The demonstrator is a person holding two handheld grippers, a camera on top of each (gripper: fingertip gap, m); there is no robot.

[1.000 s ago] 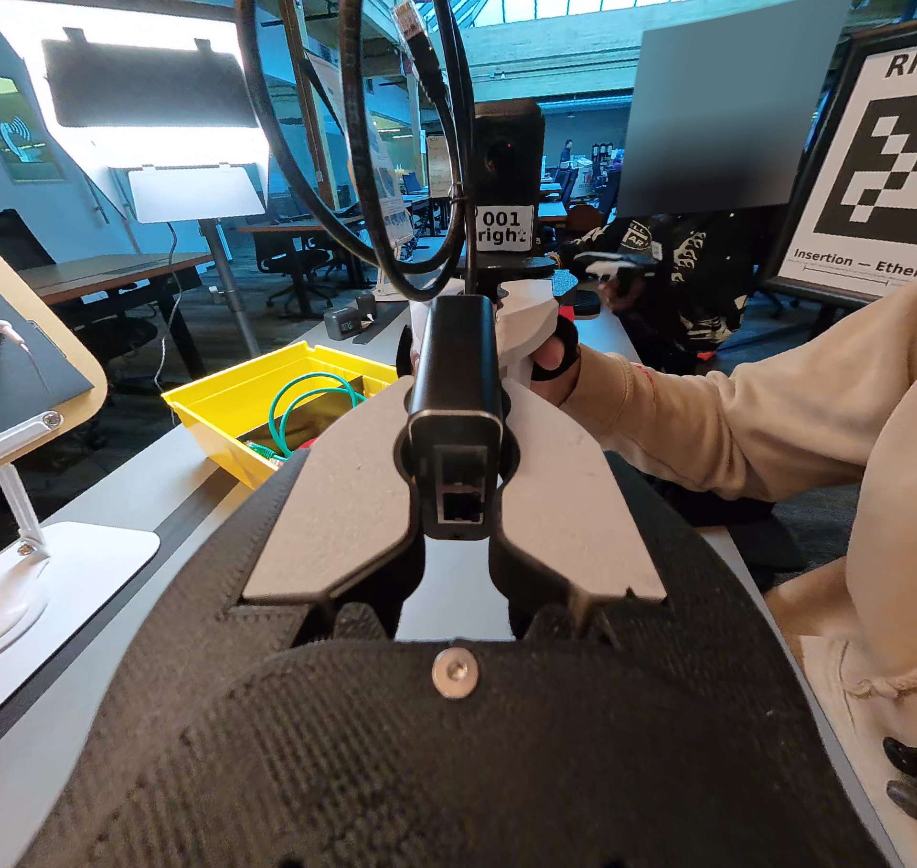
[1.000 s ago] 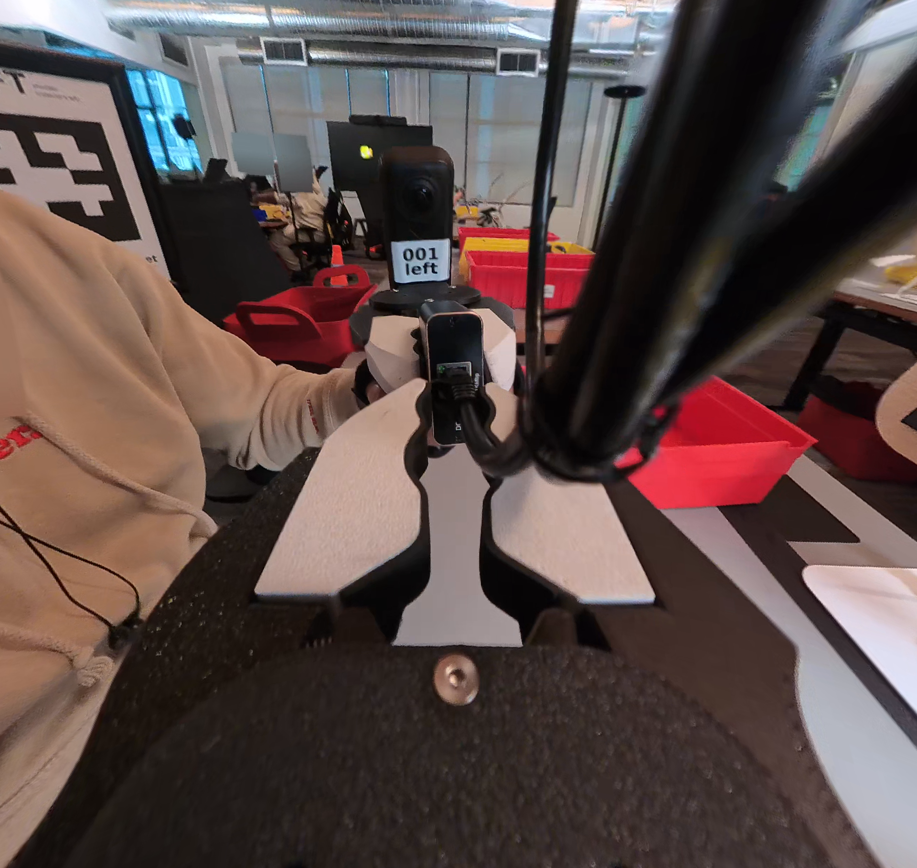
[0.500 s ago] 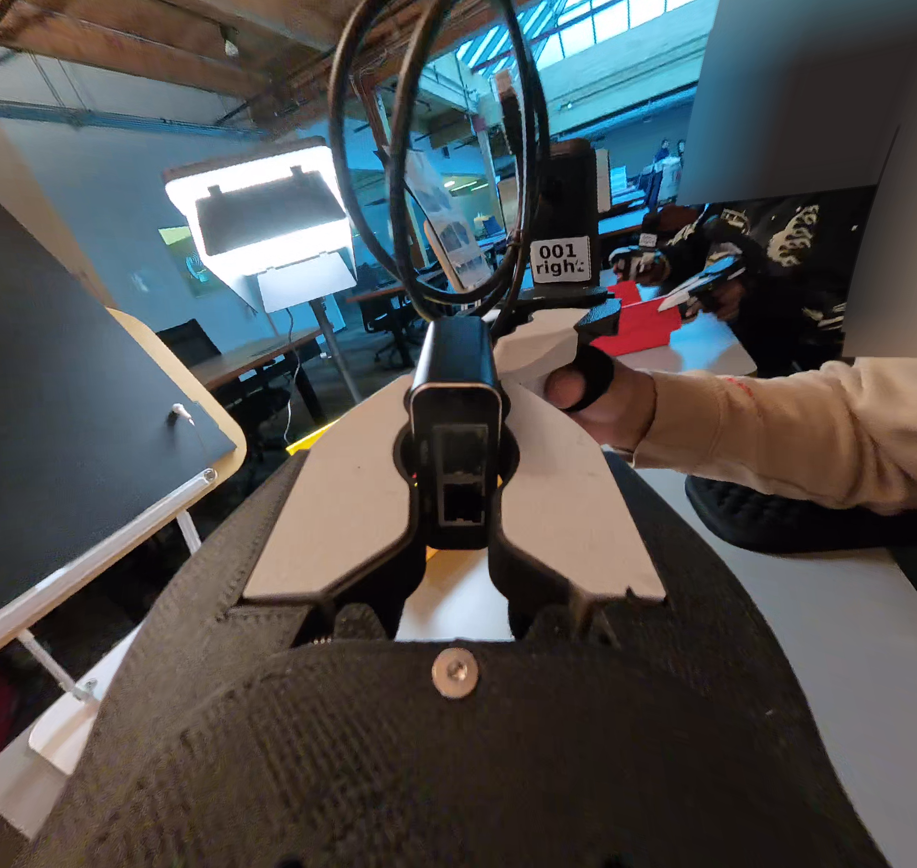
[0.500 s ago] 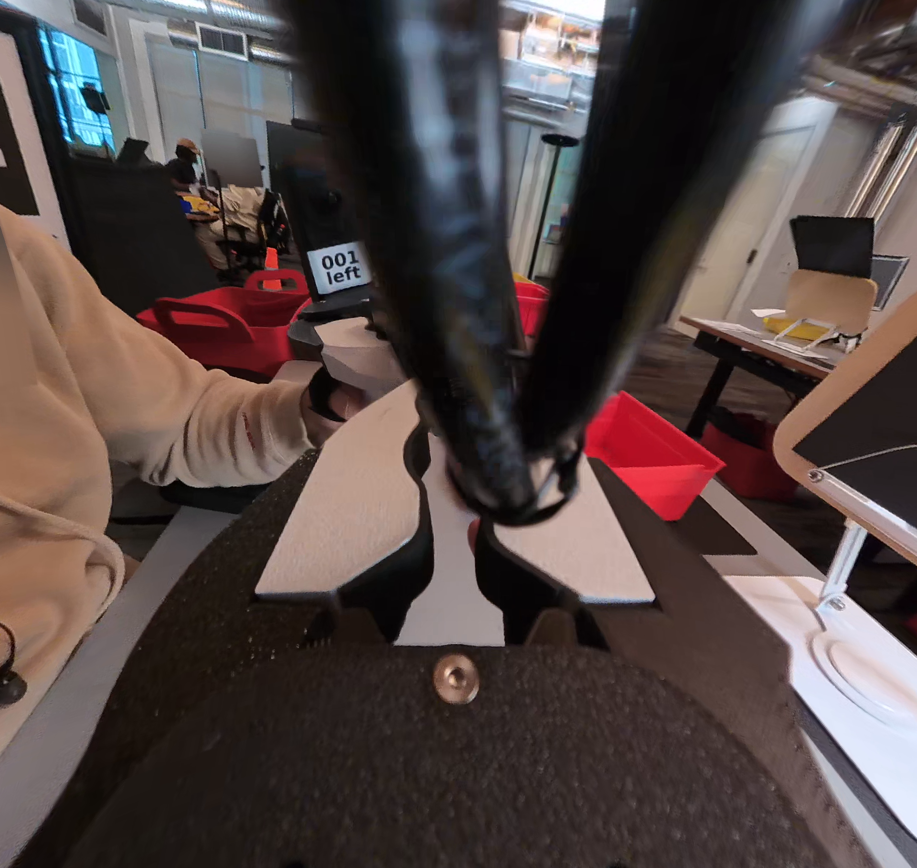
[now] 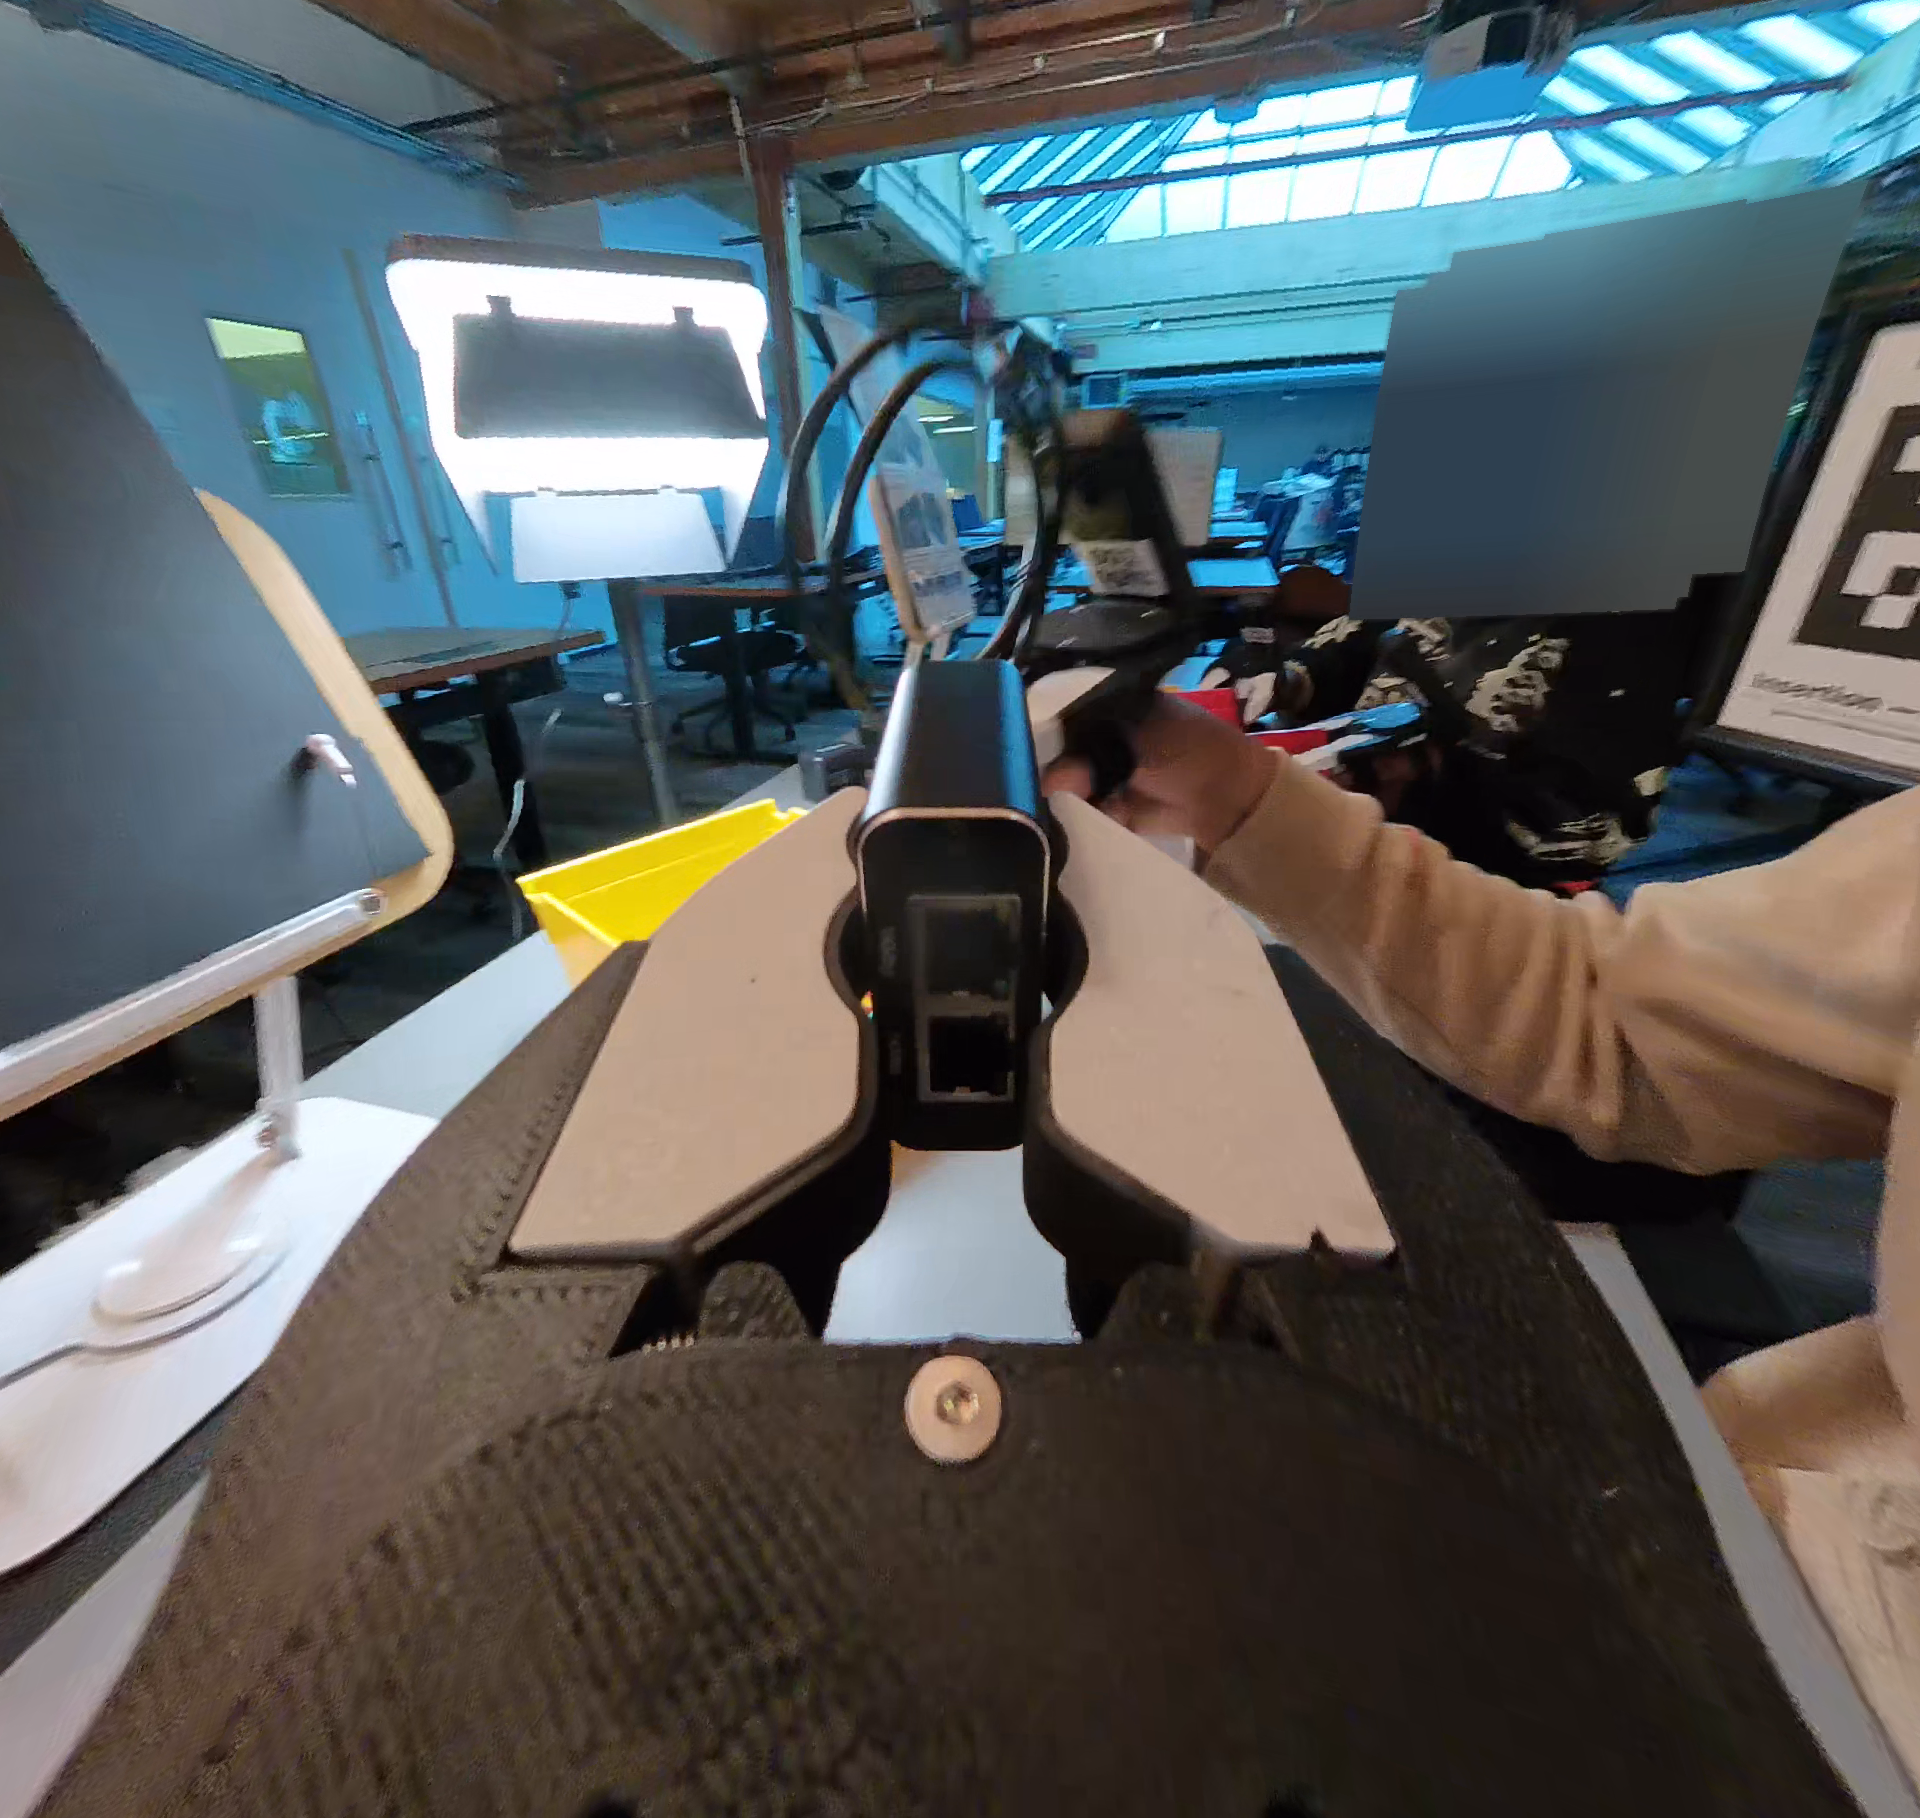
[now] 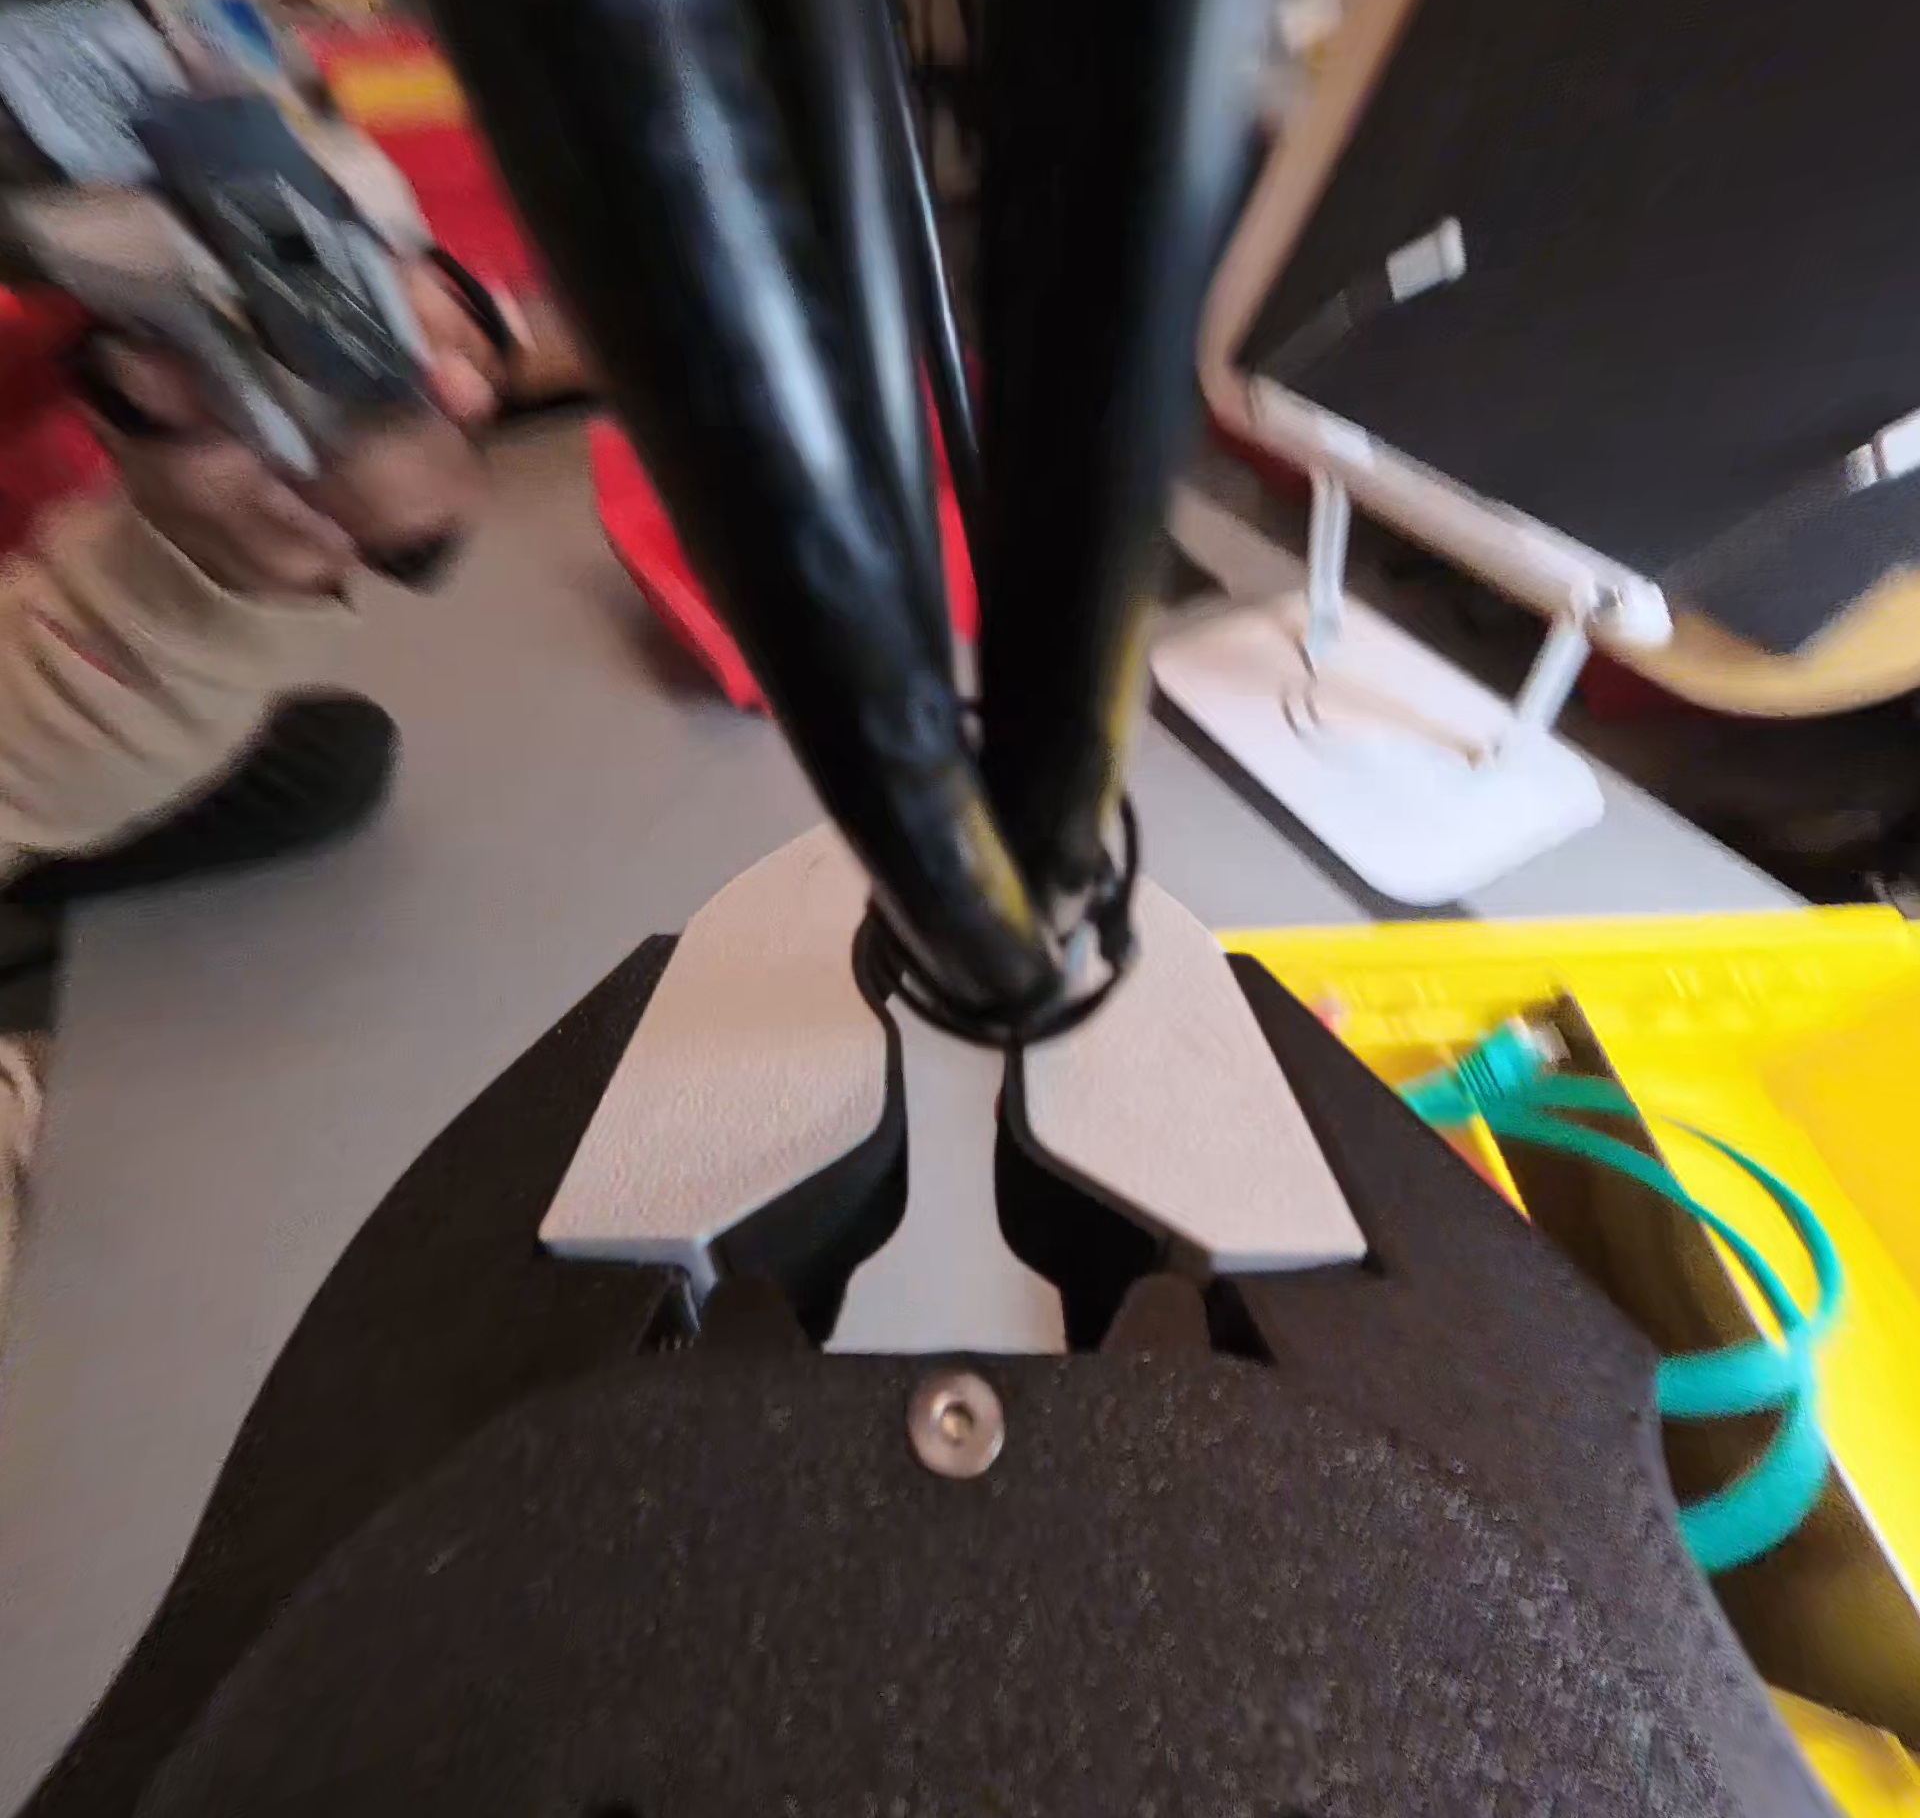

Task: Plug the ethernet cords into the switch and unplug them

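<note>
Both grippers loaded.
Left gripper [image 5: 956, 947] clamps the black switch [image 5: 954, 895]; right gripper [image 6: 987, 979] pinches the coiled black cord [image 6: 790, 418].

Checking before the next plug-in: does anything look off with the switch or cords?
Nothing looks damaged. The switch sits straight in the left gripper, near ports empty. The right gripper pinches the coiled black cord.
</note>
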